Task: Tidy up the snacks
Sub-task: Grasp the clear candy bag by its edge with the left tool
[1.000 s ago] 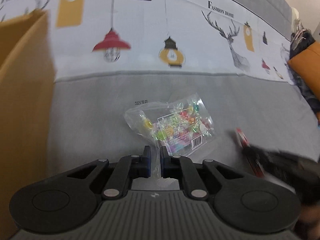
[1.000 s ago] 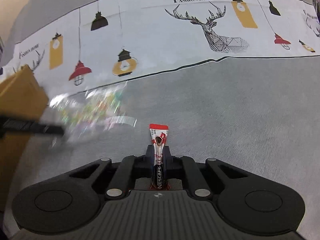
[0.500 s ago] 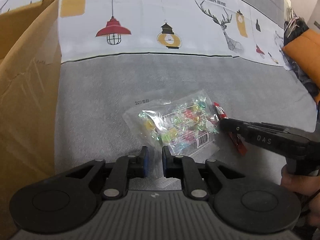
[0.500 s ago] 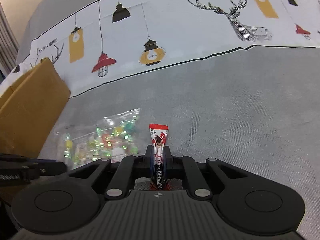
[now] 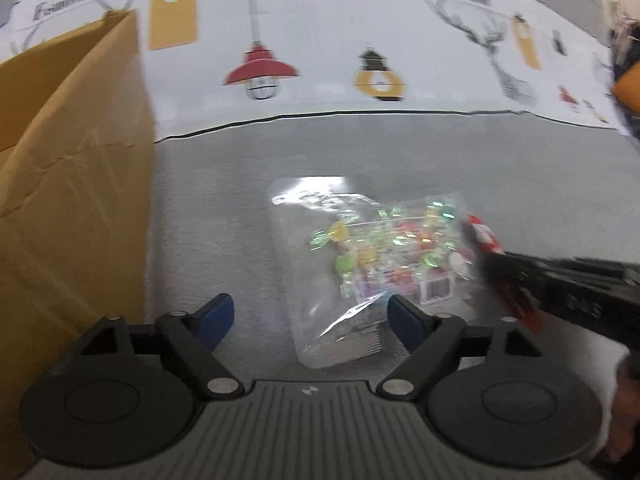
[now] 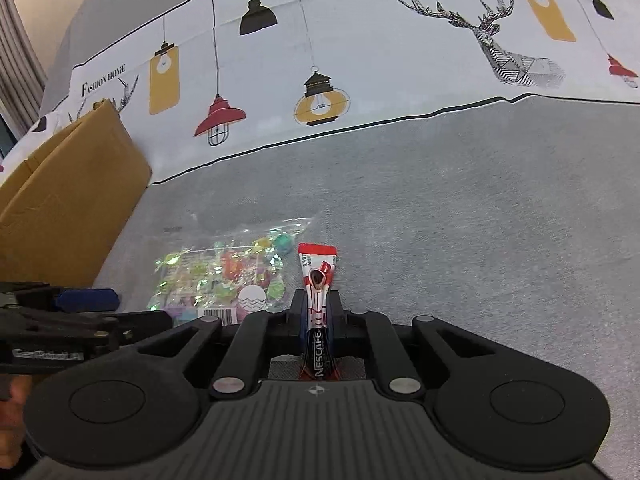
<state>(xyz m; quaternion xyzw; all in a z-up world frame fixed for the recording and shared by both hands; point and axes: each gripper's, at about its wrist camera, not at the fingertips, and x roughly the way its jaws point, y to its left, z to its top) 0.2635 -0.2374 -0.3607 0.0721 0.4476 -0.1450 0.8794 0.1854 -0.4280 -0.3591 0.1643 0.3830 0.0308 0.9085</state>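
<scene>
A clear bag of coloured candies [image 5: 384, 264] lies on the grey cloth, also in the right wrist view [image 6: 228, 276]. My left gripper [image 5: 310, 318] is open, its blue-tipped fingers [image 5: 216, 316] spread on either side of the bag's near end, just short of it. My right gripper [image 6: 316, 312] is shut on a red Nescafe stick [image 6: 318, 300], held upright just right of the bag. That stick [image 5: 486, 240] and the right gripper show at the right edge of the left wrist view.
A brown cardboard box [image 5: 68, 200] stands at the left, close to the left gripper; it also shows in the right wrist view [image 6: 68, 204]. A white printed cloth band [image 6: 360, 60] with lamps and deer runs across the back. An orange object [image 5: 628, 84] sits far right.
My left gripper has opened from shut and moved closer to the candy bag. My right gripper, still holding the stick, has shifted left beside the bag.
</scene>
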